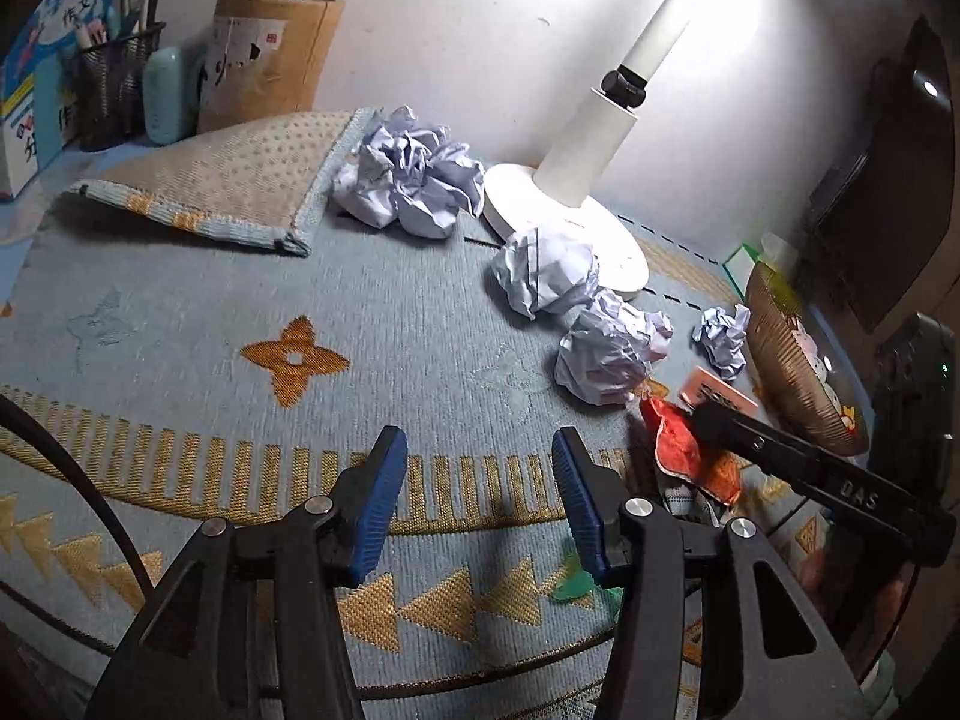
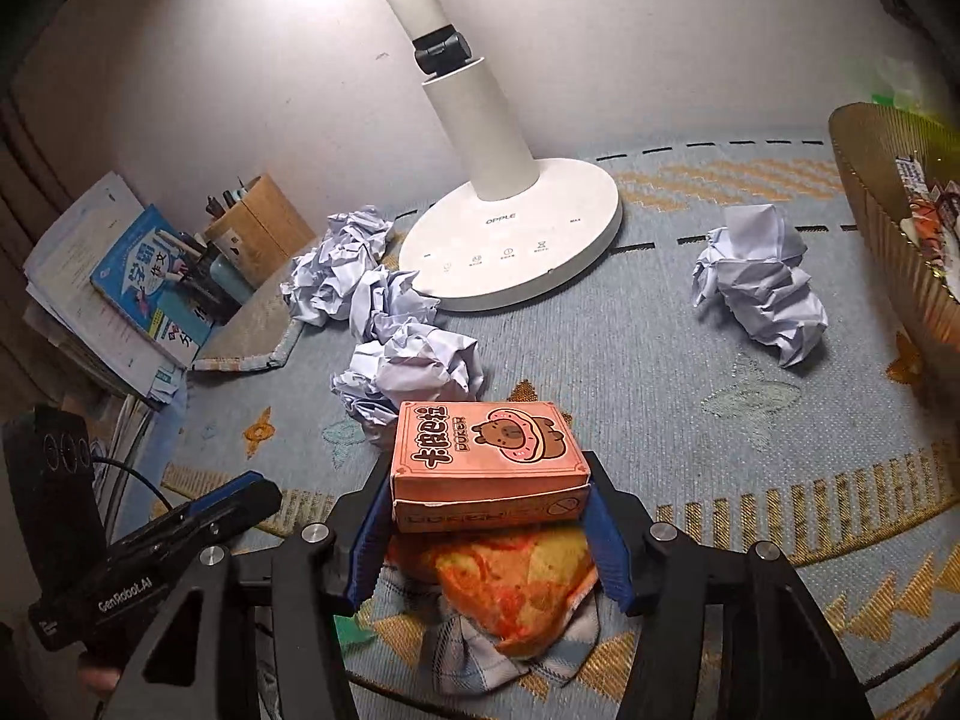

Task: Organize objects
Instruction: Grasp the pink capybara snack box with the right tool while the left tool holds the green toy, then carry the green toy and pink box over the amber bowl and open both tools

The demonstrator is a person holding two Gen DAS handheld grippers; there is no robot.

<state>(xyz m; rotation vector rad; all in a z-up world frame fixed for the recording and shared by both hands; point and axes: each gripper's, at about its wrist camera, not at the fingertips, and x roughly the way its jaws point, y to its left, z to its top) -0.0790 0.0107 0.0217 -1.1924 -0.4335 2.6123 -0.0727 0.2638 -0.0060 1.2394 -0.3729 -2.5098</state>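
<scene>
An orange card box (image 2: pixel 486 456) with a cartoon bear lies between the blue pads of my right gripper (image 2: pixel 487 468), which is shut on its two sides. The box rests on an orange patterned cloth (image 2: pixel 516 588). In the left wrist view the same box (image 1: pixel 717 393) and cloth (image 1: pixel 690 450) sit at the right, with a right gripper finger (image 1: pixel 756 441) over them. My left gripper (image 1: pixel 478 438) stands open above the bare blue rug, nothing between its fingers. Several crumpled paper balls (image 1: pixel 546 270) lie around the lamp base, one apart (image 2: pixel 759 282) to the right.
A white desk lamp (image 2: pixel 510 240) stands at the back middle. A brown woven basket (image 2: pixel 882 210) sits at the right edge. Pen holders (image 1: pixel 114 84), a brown box of pens (image 1: pixel 270 60) and books (image 2: pixel 138 282) crowd the back left. The rug's corner (image 1: pixel 228 180) is folded over.
</scene>
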